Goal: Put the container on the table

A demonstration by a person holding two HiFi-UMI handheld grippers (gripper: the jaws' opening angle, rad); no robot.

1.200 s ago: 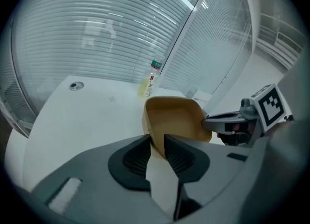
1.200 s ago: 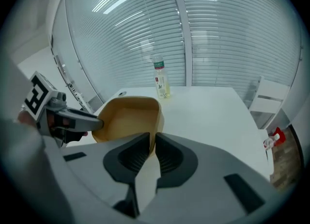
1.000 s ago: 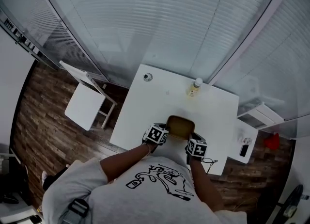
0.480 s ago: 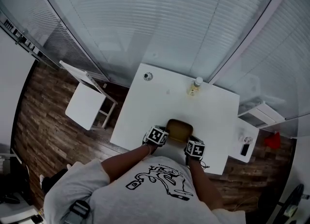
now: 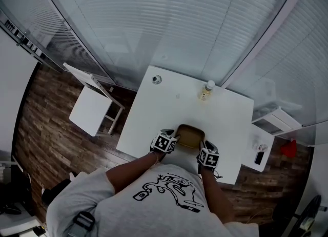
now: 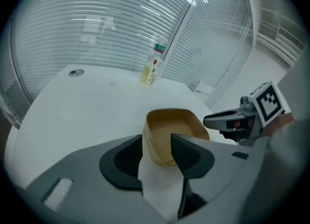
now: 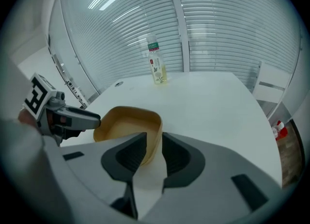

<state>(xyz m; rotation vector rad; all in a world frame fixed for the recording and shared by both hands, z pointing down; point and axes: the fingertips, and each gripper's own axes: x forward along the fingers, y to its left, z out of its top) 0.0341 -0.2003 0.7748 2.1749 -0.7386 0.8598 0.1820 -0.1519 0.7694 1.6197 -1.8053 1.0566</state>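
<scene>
The tan container (image 5: 190, 134) is above the white surface (image 5: 164, 107), well apart from the drink bottle (image 5: 206, 91) on the person's side (contact underneath unclear). The left hand-held gripper (image 6: 157, 143) is clamped on one side wall, and the right hand-held gripper (image 7: 154, 143) pinches the opposite wall.

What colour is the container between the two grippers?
The container is tan, a pale yellowish brown, inside and out. The right gripper view shows it best.
</scene>
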